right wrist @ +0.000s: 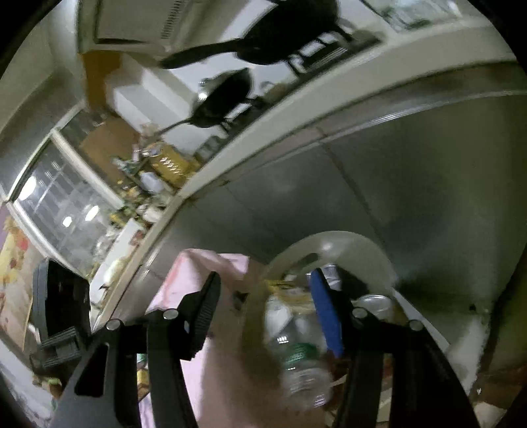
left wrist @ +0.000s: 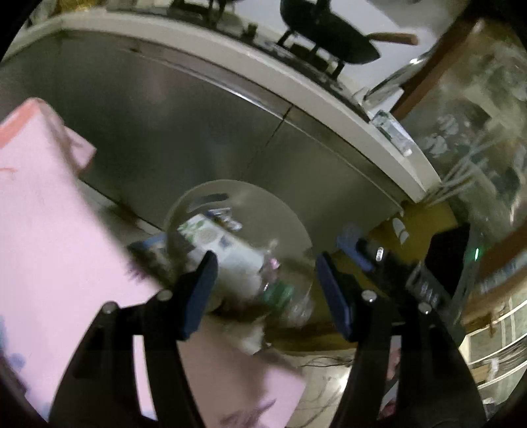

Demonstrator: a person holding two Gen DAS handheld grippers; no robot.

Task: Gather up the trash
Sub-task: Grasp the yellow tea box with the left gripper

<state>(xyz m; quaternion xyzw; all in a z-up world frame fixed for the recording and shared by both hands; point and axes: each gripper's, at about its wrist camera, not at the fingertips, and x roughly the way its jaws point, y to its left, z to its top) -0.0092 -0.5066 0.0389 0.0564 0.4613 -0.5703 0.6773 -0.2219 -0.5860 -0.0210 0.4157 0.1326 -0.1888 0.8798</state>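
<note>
A round pale trash bin [left wrist: 290, 224] stands on the floor against a steel cabinet front. It holds a white carton [left wrist: 217, 240], a clear plastic bottle with a green label [left wrist: 280, 293] and other scraps. My left gripper [left wrist: 266, 280] is open and empty, its fingers apart just above the bin's contents. In the right wrist view the bin's rim [right wrist: 349, 243] curves over the same clear bottle [right wrist: 303, 365] and a can [right wrist: 375, 303]. My right gripper [right wrist: 266, 306] is open and empty, hovering over the bin. Both views are motion-blurred.
A pink cloth-covered surface [left wrist: 56, 247] fills the left side and shows in the right wrist view [right wrist: 184, 286]. A counter edge [left wrist: 263, 75] with a black wok [left wrist: 332, 29] runs above the steel cabinet [left wrist: 184, 131]. Yellow floor clutter [left wrist: 425, 227] lies right of the bin.
</note>
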